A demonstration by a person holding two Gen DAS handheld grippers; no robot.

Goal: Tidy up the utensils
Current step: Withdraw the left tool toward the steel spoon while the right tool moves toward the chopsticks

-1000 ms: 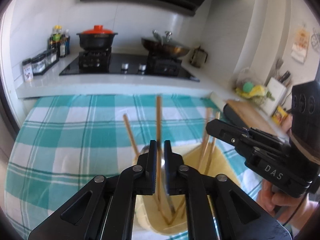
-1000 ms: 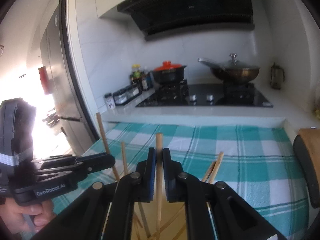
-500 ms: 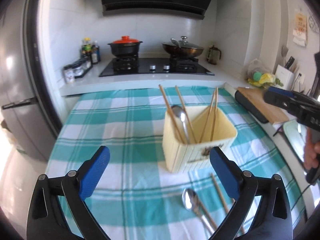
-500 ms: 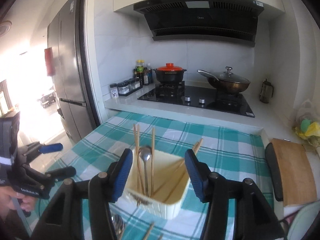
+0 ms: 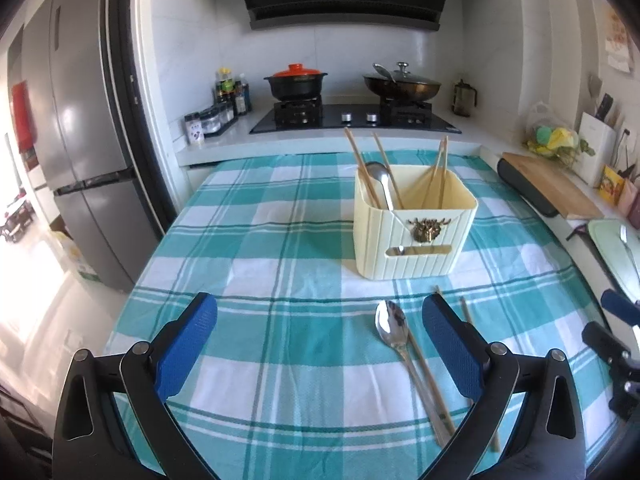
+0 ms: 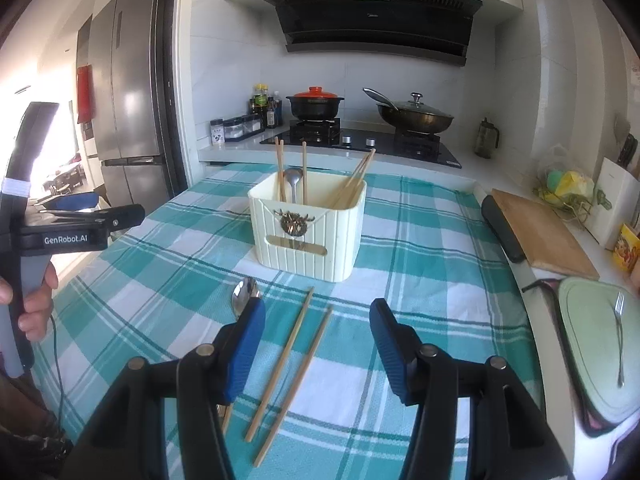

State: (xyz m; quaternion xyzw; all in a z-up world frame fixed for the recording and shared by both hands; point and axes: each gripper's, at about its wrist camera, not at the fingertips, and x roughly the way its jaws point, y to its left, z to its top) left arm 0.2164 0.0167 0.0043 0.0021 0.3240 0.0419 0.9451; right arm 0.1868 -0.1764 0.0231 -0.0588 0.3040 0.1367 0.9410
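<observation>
A cream utensil holder stands on the checked tablecloth with several wooden chopsticks and a metal spoon upright in it. In front of it lie a loose metal spoon and two loose chopsticks. My left gripper stands wide open over the cloth, left of the loose spoon, with nothing between its blue pads. The right gripper is open above the near ends of the loose chopsticks and holds nothing.
A hob with a red-lidded pot and a wok sits behind the table. A fridge stands at the left. A cutting board and a pale green tray with a fork lie at the right.
Both grippers let go of chopsticks in the holder, opened and drew back toward the near side of the table. The loose spoon and chopsticks have come into view.
</observation>
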